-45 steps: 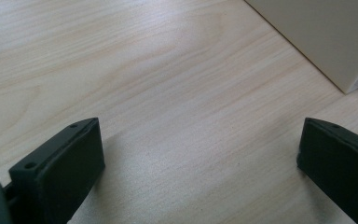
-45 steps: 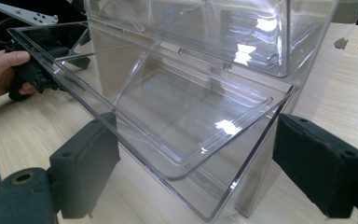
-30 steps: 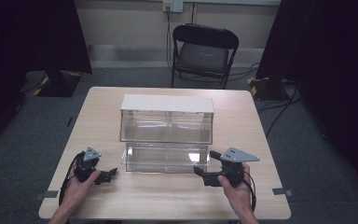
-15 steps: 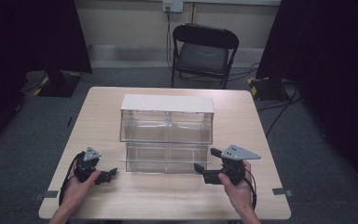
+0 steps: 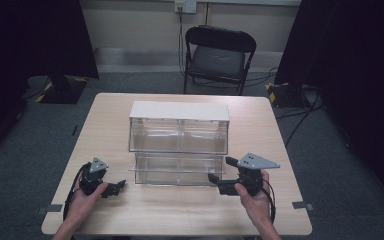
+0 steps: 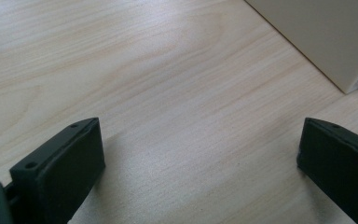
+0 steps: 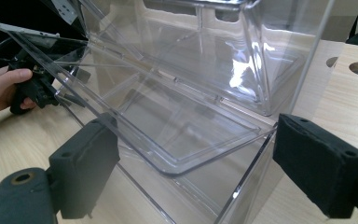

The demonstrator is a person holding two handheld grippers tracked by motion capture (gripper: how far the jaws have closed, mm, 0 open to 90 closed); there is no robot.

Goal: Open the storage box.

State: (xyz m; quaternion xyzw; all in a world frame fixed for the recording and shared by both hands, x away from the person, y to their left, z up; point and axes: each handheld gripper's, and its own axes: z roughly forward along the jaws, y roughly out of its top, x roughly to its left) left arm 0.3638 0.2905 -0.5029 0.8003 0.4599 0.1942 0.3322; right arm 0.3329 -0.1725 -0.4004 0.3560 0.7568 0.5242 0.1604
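A clear plastic drawer cabinet (image 5: pixel 179 111) with a white top stands mid-table. Its lower drawer (image 5: pixel 177 170) is slid out toward the person and looks empty. My left gripper (image 5: pixel 120 186) rests on the table just left of the drawer's front corner. Its jaws stand wide apart over bare wood, so the left gripper (image 6: pixel 200 163) is open. My right gripper (image 5: pixel 212 179) sits at the drawer's right front corner, pointing left. The right gripper (image 7: pixel 191 163) is open, and the clear drawer (image 7: pixel 182 126) fills the space just ahead of its jaws.
The wooden table (image 5: pixel 180 210) has bare room in front of the drawer and on both sides. A black folding chair (image 5: pixel 219 52) stands beyond the far edge. A cream panel (image 6: pixel 326 32) shows at the upper right of the left gripper view. The other hand (image 7: pixel 0 88) shows through the plastic.
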